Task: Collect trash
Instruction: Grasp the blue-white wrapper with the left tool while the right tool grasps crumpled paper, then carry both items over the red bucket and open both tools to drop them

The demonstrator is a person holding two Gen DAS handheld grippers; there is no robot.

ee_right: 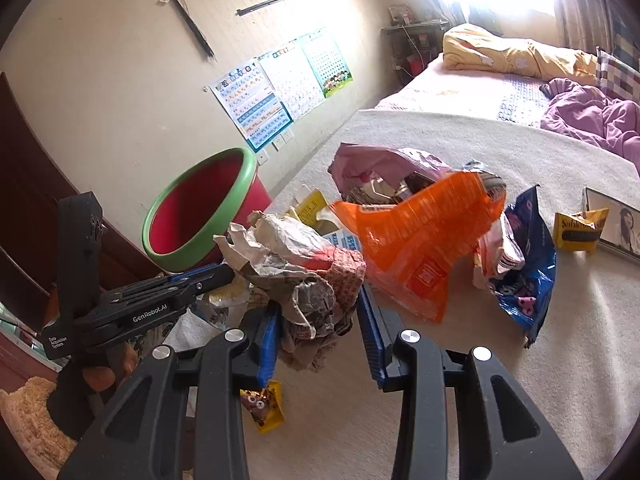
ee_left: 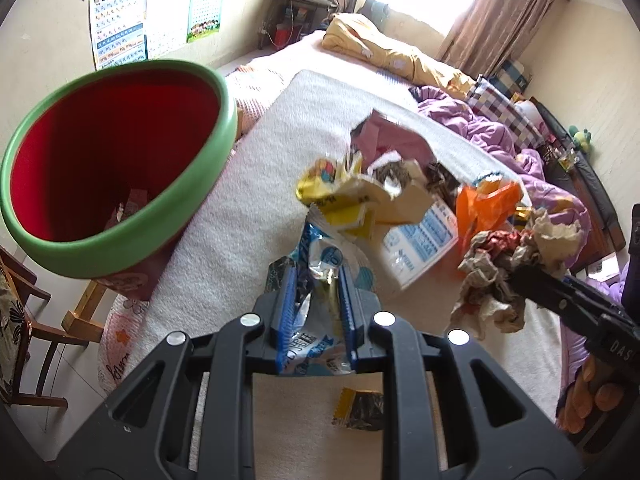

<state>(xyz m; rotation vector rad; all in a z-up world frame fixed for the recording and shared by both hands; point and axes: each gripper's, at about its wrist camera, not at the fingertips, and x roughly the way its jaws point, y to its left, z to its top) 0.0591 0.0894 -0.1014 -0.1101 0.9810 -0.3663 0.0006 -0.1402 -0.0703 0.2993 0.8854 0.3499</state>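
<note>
Barely started: my left gripper point(ee_left: 316, 304) pinches a blue wrapper point(ee_left: 316, 280), my right gripper point(ee_right: 318, 320) clamps crumpled paper point(ee_right: 296, 268), most trash still sits on the bed point(ee_right: 520, 400) beside the bin point(ee_left: 116, 168).

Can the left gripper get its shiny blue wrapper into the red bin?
Probably yes. The left gripper is shut on the blue wrapper, and the red bin stands close on its left, mouth open, with nothing visible between them.
</note>
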